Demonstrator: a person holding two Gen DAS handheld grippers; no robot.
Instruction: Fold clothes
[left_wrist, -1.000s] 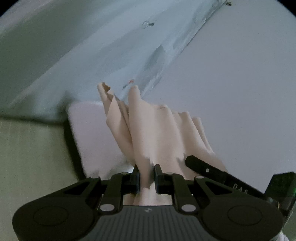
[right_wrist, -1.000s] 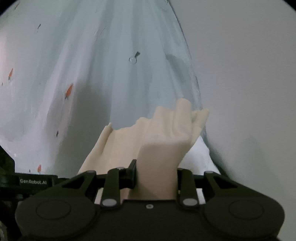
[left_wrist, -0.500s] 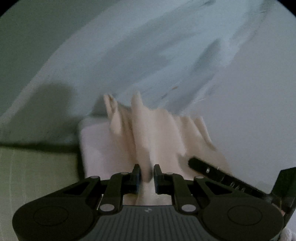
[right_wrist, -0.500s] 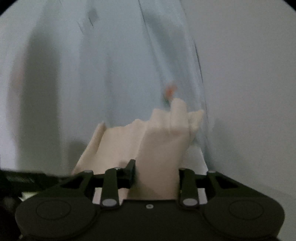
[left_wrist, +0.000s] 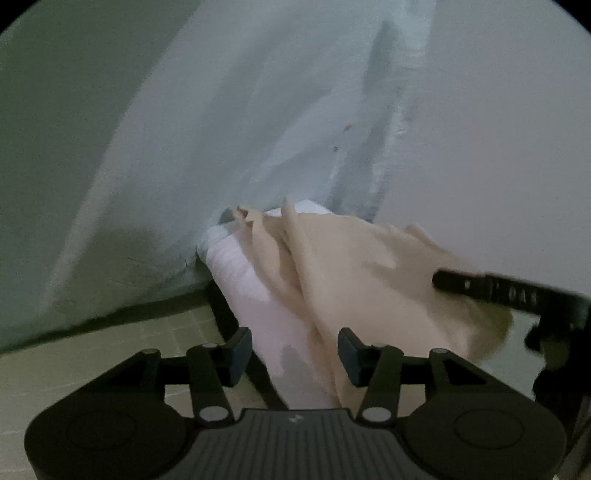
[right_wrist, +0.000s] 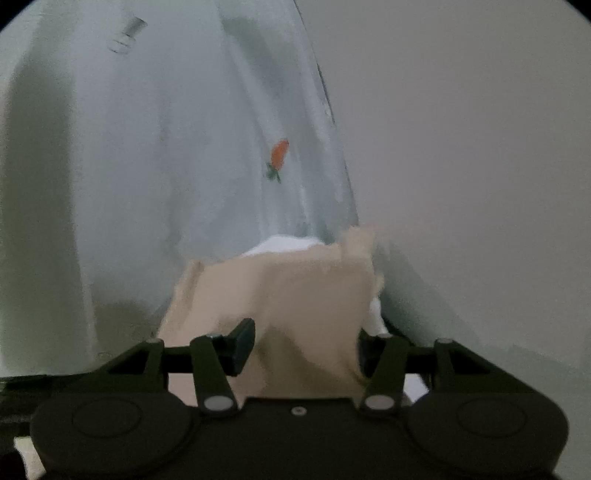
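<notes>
A beige cloth (left_wrist: 362, 273) lies crumpled over a folded white cloth (left_wrist: 243, 273) in the left wrist view. My left gripper (left_wrist: 295, 354) is open, its jaws standing wide on either side of both cloths without pinching them. At the right edge a black finger of the other gripper (left_wrist: 498, 291) reaches over the beige cloth. The right wrist view has the beige cloth (right_wrist: 295, 295) filling the gap of my right gripper (right_wrist: 304, 345), whose jaws are spread wide, so it looks open. A strip of the white cloth (right_wrist: 280, 245) shows behind.
A pale blue sheet with a small carrot print (right_wrist: 279, 157) hangs or lies behind the cloths. A plain pale surface (left_wrist: 498, 129) fills the right side. A yellow-green gridded mat (left_wrist: 110, 350) lies at the lower left.
Both grippers came down onto the folded white cloth. The left jaws, earlier shut on the beige cloth, have opened; the right jaws have spread wider. The beige cloth has slumped flat.
</notes>
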